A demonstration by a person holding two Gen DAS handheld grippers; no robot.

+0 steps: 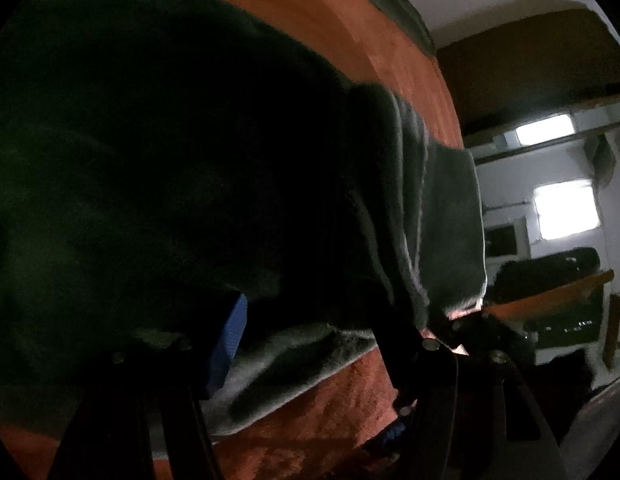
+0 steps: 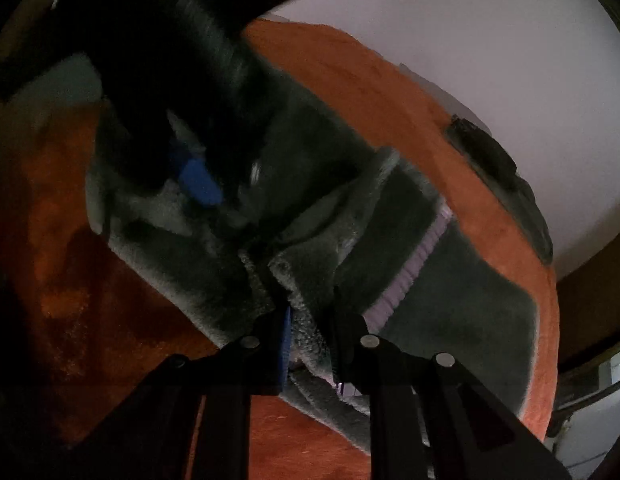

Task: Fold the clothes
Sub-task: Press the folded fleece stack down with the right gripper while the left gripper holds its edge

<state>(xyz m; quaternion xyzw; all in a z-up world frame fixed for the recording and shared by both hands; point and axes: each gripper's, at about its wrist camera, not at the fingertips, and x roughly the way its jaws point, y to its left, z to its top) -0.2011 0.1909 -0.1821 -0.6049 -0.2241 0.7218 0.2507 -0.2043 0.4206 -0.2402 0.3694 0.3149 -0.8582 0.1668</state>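
A dark green fleece garment (image 2: 318,216) with a pale lilac ribbed band (image 2: 410,272) lies crumpled on an orange plush surface (image 2: 370,92). My right gripper (image 2: 310,320) is shut on a bunched fold of the fleece at its near edge; the blue pad (image 2: 285,340) presses the cloth. In the left wrist view the same garment (image 1: 169,140) fills most of the frame, close and dark, draped over my left gripper (image 1: 310,340). Its jaws stand wide apart, with one blue pad (image 1: 229,344) showing. From the right wrist view the left gripper (image 2: 197,184) rests on the garment's far part, blurred.
Another dark garment (image 2: 498,172) lies at the far edge of the orange surface, by a white wall (image 2: 470,40). The surface's right edge (image 1: 450,92) drops off toward a room with bright windows (image 1: 566,216) and dark furniture (image 1: 550,264).
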